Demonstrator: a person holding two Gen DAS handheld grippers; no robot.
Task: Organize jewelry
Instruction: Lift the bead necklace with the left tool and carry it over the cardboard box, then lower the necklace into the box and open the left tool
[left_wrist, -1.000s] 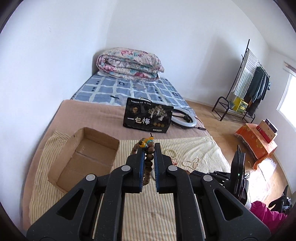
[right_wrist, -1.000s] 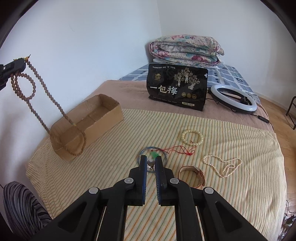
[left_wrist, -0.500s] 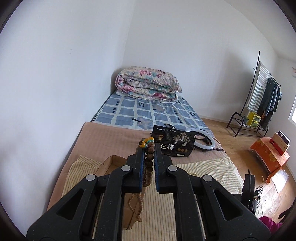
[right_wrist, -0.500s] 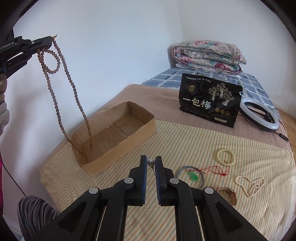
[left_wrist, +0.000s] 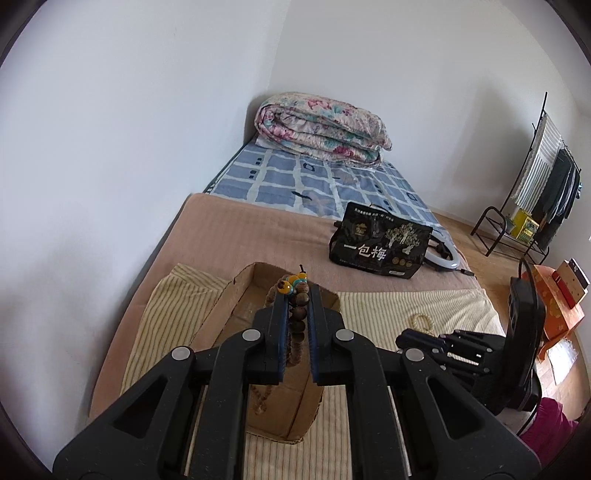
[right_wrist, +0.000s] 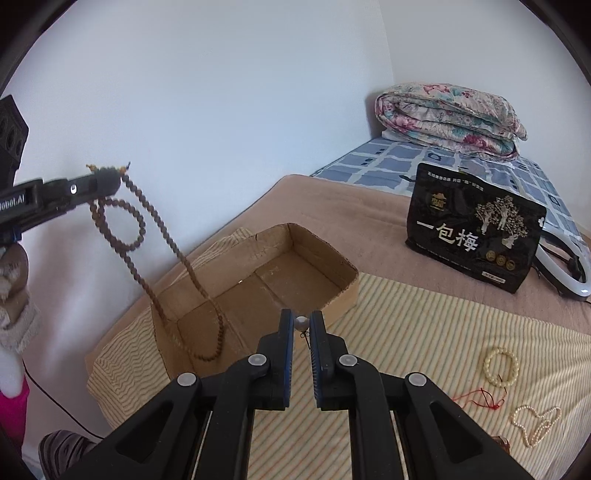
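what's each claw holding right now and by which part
Left claw grips the brown bead necklace near its yellow-green end beads. Right claw pinches a small silver bead on a thin chain.

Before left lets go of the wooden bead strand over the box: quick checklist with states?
1. left gripper clamped on wooden bead strand: ok.
2. Strand's low loop inside cardboard box: ok.
3. Whole strand over the box: not ok, upper loops hang outside near wall.
4. Loop resting on box floor: cannot tell.
5. right gripper shut on small pearl bead, clear of strand: ok.
6. Box floor free of other items: ok.
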